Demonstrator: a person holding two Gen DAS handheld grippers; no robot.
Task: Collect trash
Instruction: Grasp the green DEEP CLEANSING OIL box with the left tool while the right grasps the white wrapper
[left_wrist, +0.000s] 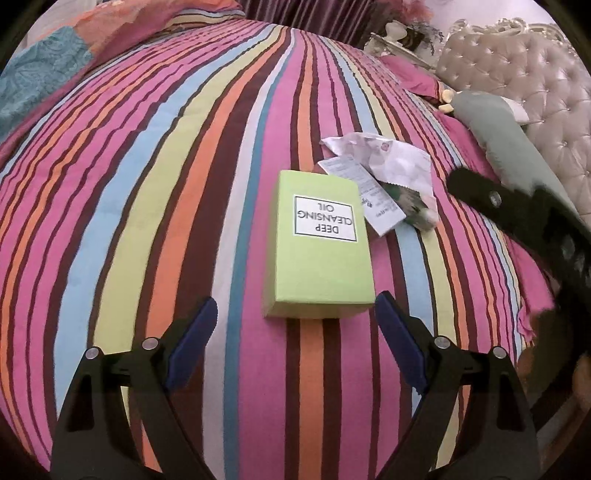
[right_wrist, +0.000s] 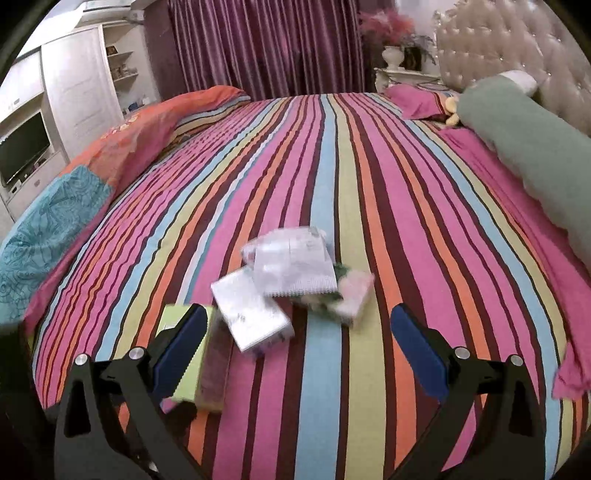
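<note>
Trash lies in a small cluster near the middle of the striped bedspread (left_wrist: 147, 192): a lime-green box (left_wrist: 317, 254) printed "DEEP CLEANSING OIL" in dark capitals on a white panel, the words upside down from the left wrist view, and just beyond its far right corner a heap of crumpled wrappers (left_wrist: 384, 177). A white leaflet (left_wrist: 373, 199) in that heap carries small print too fine to read, and a green scrap shows under the paper. In the right wrist view the same wrappers (right_wrist: 295, 266) are smeared by motion blur, so their print cannot be made out, and the green box (right_wrist: 184, 354) is partly hidden behind the near blue pad.

Left gripper (left_wrist: 295, 314) hangs over the near end of the box with its jaws spread wide — nothing between them, no pad touching the carton. Right gripper (right_wrist: 295, 332) is likewise spread wide and empty above the bedspread; from the left view it shows only as a blurred black shape at the right edge.
</note>
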